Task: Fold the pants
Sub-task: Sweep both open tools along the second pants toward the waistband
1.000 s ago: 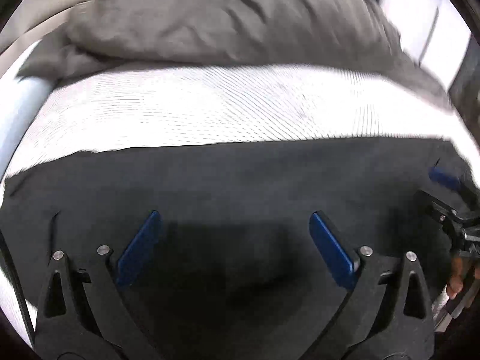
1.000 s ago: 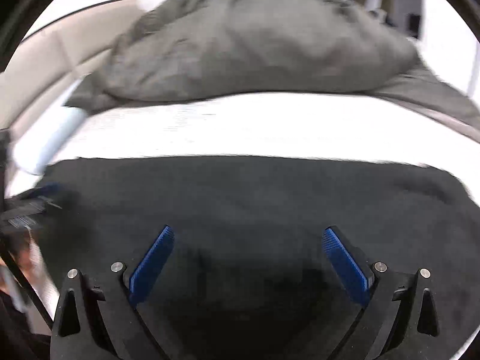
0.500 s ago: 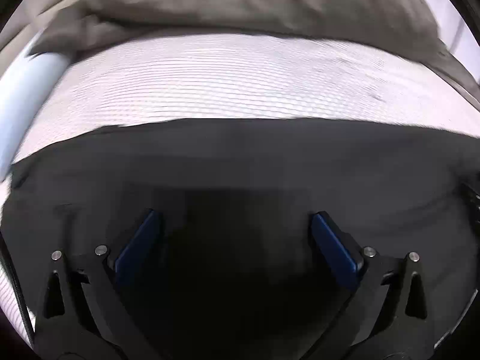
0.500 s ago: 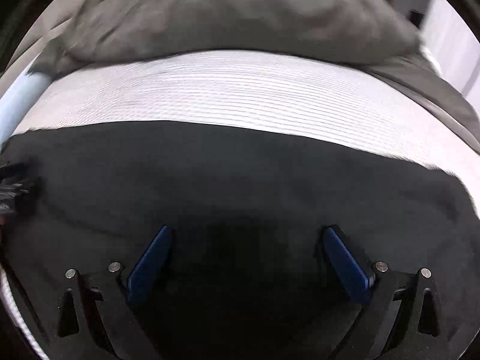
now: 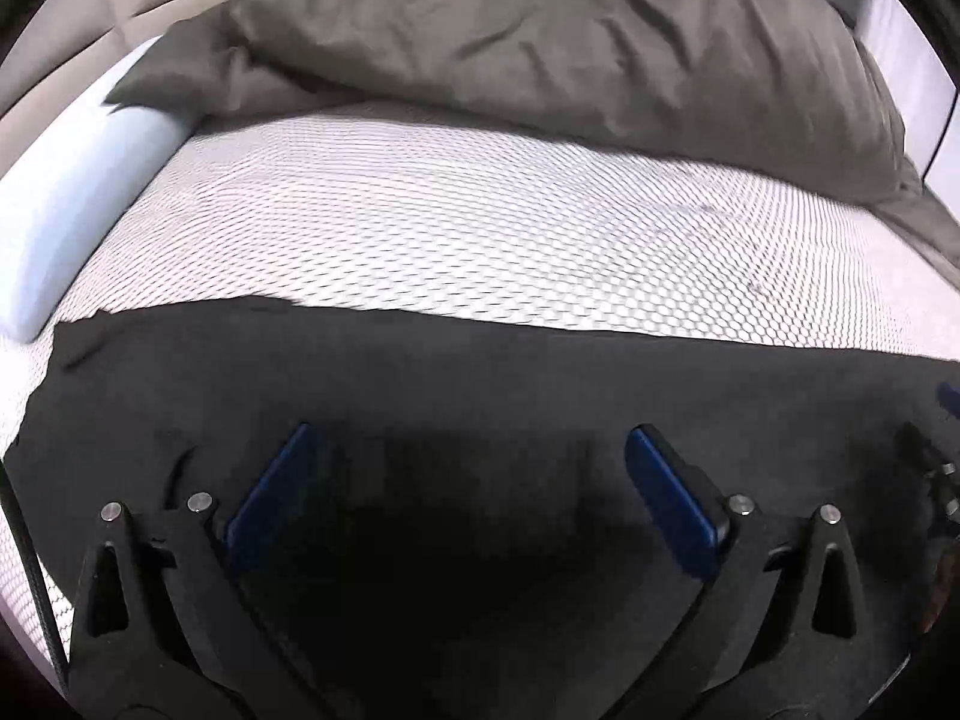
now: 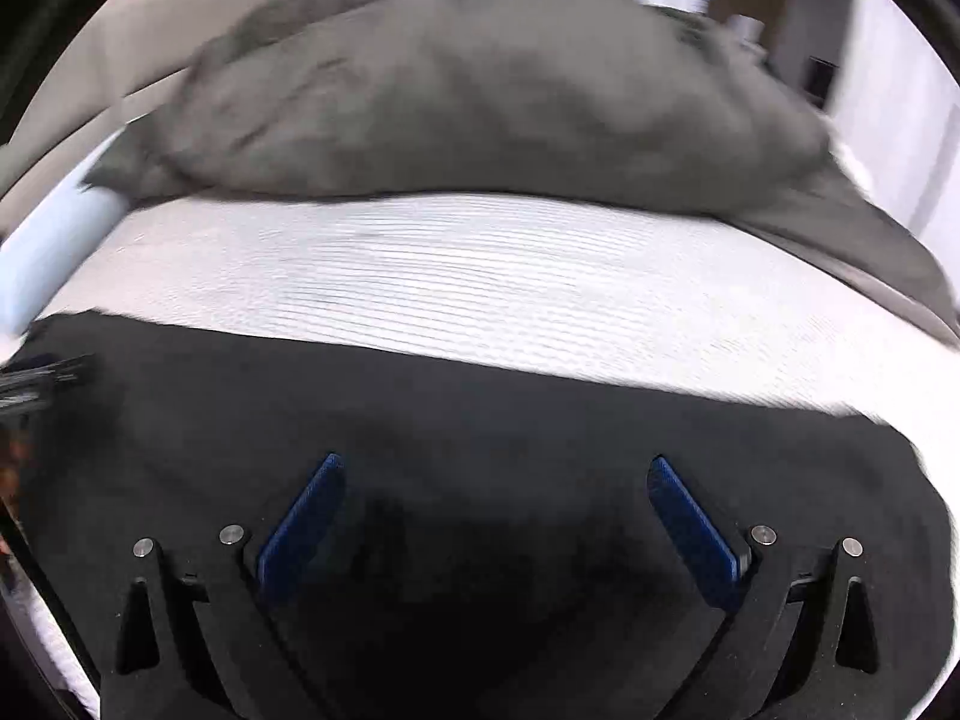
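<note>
The black fabric pants (image 5: 480,372) lie flat across the near part of the white honeycomb-textured mattress cover (image 5: 456,210), filling the 6 o'clock half of both wrist views. The left gripper (image 5: 468,480) hangs over the pants with its blue-padded fingers spread wide apart, holding nothing. The right gripper (image 6: 495,510) is likewise over the pants, fingers wide apart and empty. A rumpled grey duvet (image 5: 540,42) is heaped at 12 o'clock, beyond the bare mattress strip. A pale blue bolster (image 5: 66,192) sits at 9 o'clock, near the pants' edge.
</note>
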The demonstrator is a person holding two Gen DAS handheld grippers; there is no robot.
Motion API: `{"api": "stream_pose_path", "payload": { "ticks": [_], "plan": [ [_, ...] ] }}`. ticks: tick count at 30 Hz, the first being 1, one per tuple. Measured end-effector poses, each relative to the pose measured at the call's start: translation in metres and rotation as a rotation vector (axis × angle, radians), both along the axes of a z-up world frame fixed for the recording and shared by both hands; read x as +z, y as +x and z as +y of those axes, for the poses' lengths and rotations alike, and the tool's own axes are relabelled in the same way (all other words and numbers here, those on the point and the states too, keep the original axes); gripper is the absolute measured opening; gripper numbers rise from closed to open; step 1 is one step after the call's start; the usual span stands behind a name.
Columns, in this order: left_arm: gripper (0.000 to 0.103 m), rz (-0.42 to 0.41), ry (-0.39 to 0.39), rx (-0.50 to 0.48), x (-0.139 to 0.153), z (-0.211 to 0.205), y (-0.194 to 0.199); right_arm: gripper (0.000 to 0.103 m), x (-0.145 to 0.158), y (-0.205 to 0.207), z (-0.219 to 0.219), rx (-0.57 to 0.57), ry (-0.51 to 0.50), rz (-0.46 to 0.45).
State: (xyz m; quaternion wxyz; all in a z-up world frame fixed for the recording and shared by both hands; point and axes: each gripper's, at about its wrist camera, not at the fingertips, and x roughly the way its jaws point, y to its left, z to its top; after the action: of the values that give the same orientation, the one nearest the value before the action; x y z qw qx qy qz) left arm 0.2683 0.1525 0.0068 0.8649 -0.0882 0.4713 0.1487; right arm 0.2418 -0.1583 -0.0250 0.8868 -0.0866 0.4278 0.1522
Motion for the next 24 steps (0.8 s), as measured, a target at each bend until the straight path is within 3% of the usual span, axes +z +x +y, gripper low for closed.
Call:
{"api": "stream_pose_path", "payload": {
  "ticks": [3, 5, 8, 10, 15, 19, 21, 24],
  "plan": [
    [0.102, 0.026, -0.044, -0.023, -0.006, -0.015, 0.017, 0.102, -0.008, 0.017, 0.039, 0.043, -0.023, 0.026],
    [0.102, 0.073, -0.005, -0.042, -0.015, -0.024, 0.033, 0.102, -0.016, 0.021, 0.061, 0.078, -0.008, 0.063],
    [0.103, 0.114, 0.031, -0.006, -0.027, -0.018, 0.042, 0.102, -0.040, 0.029, 0.077, 0.075, -0.104, 0.093],
    [0.103, 0.113, -0.005, 0.037, -0.028, -0.004, 0.041, 0.102, -0.041, 0.036, 0.061, 0.036, -0.106, 0.094],
    [0.103, 0.104, 0.045, 0.078, -0.029, 0.020, 0.035, 0.102, -0.039, 0.058, -0.021, -0.197, -0.151, 0.060],
    [0.103, 0.110, 0.183, 0.175, -0.023, 0.031, 0.027, 0.102, -0.030, 0.059, -0.080, -0.361, -0.132, 0.034],
    [0.103, 0.088, 0.159, 0.201, -0.016, 0.034, 0.018, 0.102, -0.023, 0.051, -0.091, -0.374, -0.105, 0.030],
    [0.102, 0.009, 0.047, 0.181, 0.002, 0.028, -0.008, 0.102, -0.007, 0.026, -0.090, -0.317, -0.065, -0.009]
  ]
}}
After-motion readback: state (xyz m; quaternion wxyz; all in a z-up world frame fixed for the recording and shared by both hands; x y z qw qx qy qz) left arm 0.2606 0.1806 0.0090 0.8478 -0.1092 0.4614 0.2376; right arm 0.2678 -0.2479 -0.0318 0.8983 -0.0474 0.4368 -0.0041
